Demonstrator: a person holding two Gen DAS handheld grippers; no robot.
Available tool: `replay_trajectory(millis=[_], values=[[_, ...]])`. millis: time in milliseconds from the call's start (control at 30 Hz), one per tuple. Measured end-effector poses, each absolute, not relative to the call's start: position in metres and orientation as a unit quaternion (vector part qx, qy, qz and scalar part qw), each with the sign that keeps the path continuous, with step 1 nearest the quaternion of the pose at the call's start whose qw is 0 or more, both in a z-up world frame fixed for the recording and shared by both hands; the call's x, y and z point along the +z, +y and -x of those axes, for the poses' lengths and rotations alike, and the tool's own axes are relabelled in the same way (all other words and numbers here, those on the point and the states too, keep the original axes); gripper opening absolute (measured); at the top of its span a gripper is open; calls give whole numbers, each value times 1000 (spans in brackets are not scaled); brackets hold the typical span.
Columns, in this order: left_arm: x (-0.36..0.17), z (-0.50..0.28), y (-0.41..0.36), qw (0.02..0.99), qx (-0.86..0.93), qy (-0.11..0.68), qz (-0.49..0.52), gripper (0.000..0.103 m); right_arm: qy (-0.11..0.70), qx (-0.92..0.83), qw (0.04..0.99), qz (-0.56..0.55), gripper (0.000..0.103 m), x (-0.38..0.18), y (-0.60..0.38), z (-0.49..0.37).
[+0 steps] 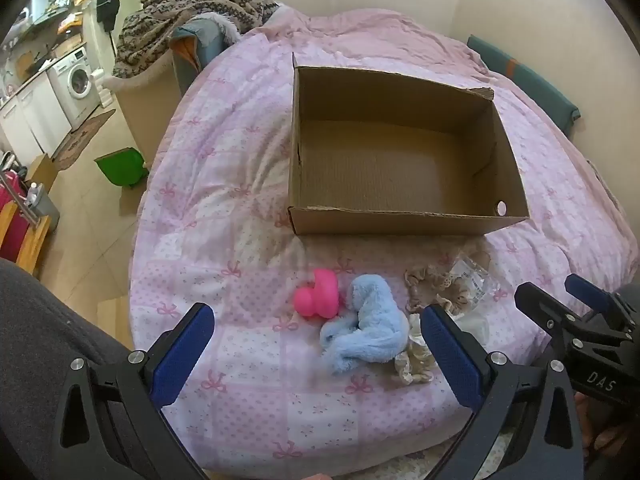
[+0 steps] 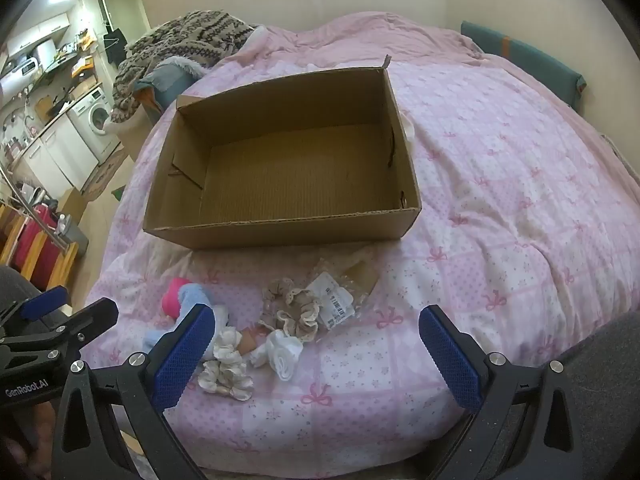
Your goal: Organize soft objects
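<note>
from the left wrist, the left tongs stand spread wide with nothing between them, their blue pads ribbed and their arms black metal with round bolts. they hang over the near edge of a bed under a soft, rumpled pink quilt printed with bows and dots. a plain cardboard box sits open on the quilt farther back, its floor bare and corrugated, one far corner torn, a round hole in its right wall. near the tongs lies a smooth pink toy, touching a fluffy blue plush with limp limbs. just right of the plush are a frilly beige scrunchie, a crinkled clear bag, and a cream scrunchie partly hidden behind the right pad. the right tongs show at the right edge. a knitted patterned blanket is heaped beyond the bed's left side, with a green bin on the tiled floor and a washer farther off. from the right wrist, the right tongs are likewise released and bare, above the same quilt. the box lies ahead and left. the beige scrunchie rests against the clear bag, which holds a white label; a cream scrunchie and a white satiny one lie nearer. the plush and pink toy are half hidden behind the left pad.
</note>
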State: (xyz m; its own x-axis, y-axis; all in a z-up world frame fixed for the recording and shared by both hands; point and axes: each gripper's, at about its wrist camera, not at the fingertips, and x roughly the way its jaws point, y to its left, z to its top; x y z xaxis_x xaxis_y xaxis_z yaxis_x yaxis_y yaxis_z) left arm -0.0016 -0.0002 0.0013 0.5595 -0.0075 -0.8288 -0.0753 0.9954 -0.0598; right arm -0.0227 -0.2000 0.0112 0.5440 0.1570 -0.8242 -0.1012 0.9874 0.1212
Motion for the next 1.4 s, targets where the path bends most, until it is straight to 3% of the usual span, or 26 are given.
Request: replay_trajectory(millis=[1400], values=[[0, -1, 0, 881, 24, 471, 44, 103, 469, 73, 879, -33, 103, 10, -203, 23]])
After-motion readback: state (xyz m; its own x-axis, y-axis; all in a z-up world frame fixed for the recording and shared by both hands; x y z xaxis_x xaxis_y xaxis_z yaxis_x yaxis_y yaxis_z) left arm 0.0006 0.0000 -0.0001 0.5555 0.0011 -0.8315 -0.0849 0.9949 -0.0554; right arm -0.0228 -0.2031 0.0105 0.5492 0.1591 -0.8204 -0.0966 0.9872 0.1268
